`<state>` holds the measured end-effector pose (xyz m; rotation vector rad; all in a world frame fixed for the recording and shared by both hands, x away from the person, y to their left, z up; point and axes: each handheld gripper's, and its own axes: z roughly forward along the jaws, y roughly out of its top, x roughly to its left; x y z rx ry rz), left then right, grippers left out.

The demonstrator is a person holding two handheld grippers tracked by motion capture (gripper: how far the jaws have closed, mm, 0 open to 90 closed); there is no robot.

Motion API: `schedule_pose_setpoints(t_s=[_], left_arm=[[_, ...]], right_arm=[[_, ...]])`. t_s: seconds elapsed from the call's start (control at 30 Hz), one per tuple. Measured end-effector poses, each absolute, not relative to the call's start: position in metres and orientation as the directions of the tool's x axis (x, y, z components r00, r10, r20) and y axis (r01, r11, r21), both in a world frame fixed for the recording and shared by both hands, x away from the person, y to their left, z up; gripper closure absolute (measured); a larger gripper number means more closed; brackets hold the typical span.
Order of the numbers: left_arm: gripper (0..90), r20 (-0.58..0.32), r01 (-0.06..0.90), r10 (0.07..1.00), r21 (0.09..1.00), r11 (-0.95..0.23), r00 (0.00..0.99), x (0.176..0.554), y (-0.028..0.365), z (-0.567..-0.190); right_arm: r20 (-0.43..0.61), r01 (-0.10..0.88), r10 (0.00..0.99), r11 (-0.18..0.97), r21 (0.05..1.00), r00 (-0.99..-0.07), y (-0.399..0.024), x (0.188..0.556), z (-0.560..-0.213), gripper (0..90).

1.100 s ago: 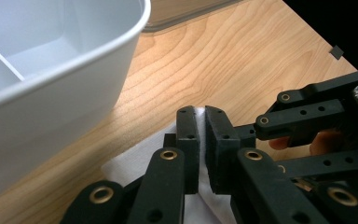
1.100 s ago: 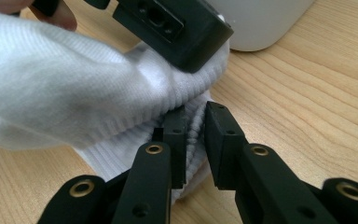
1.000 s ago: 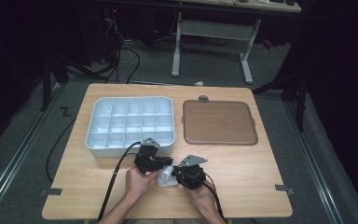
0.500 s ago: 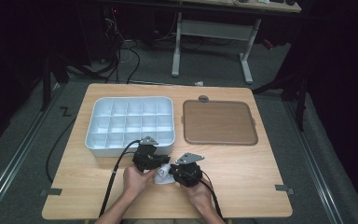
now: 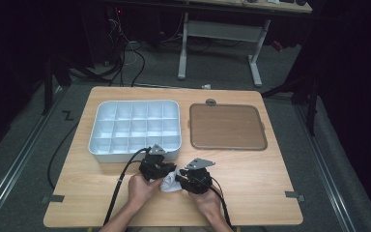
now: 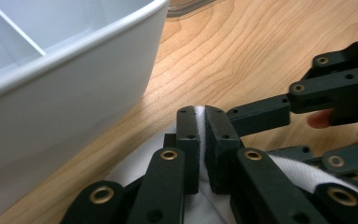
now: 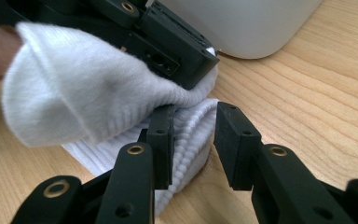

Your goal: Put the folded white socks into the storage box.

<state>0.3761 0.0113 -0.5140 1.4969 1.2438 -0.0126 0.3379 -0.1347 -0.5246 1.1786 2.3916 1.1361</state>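
White ribbed knit cloth, a small sock-like piece [image 7: 93, 88], lies bunched on the near middle of the pale wooden counter [image 5: 270, 169], between the two hands. It looks soft, light and limp: it will fold and sag wherever it is not supported, and the knit gives a good bite, so it should not slip. A doubled edge or the thick ribbed fold seems the best place to take hold, since a single layer would simply stretch.

Left tongs [image 6: 200, 121] are pressed together on a thin fold of that cloth, the white fabric showing in the slit between the pads. Right tongs [image 7: 193, 140] have just been opening; they stand spread, the ribbed edge lying in the gap and against the left-hand pad, the other pad clear of it. So the cloth hangs from the left tongs and rests loosely at the right ones.

Just beyond the hands sits a white plastic compartment tray [image 5: 101, 145], and far right of it a flat brown rounded-corner tray [image 5: 227, 126].
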Motion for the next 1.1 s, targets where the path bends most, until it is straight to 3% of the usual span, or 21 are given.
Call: schedule_pose_setpoints(t_s=[0.27, 0.43, 0.63, 1.1], left_arm=[[82.7, -0.584, 0.663, 0.670, 0.726, 0.180, 0.458, 0.373, 0.010, -0.513], [62.8, -0.598, 0.663, 0.661, 0.722, 0.200, 0.453, 0.372, 0.011, -0.509], [54.1, -0.618, 0.662, 0.644, 0.715, 0.224, 0.450, 0.369, 0.014, -0.502], [50.3, -0.631, 0.635, 0.608, 0.729, 0.254, 0.481, 0.350, 0.034, -0.478]], right_arm=[[0.134, 0.564, 0.762, 0.336, 0.754, -0.633, -0.143, 0.331, -0.519, 67.7], [0.145, 0.565, 0.769, 0.313, 0.763, -0.623, -0.153, 0.329, -0.514, 67.7], [0.139, 0.563, 0.773, 0.313, 0.765, -0.619, -0.158, 0.327, -0.512, 68.9], [0.121, 0.535, 0.757, 0.329, 0.778, -0.642, -0.159, 0.314, -0.501, 77.3]])
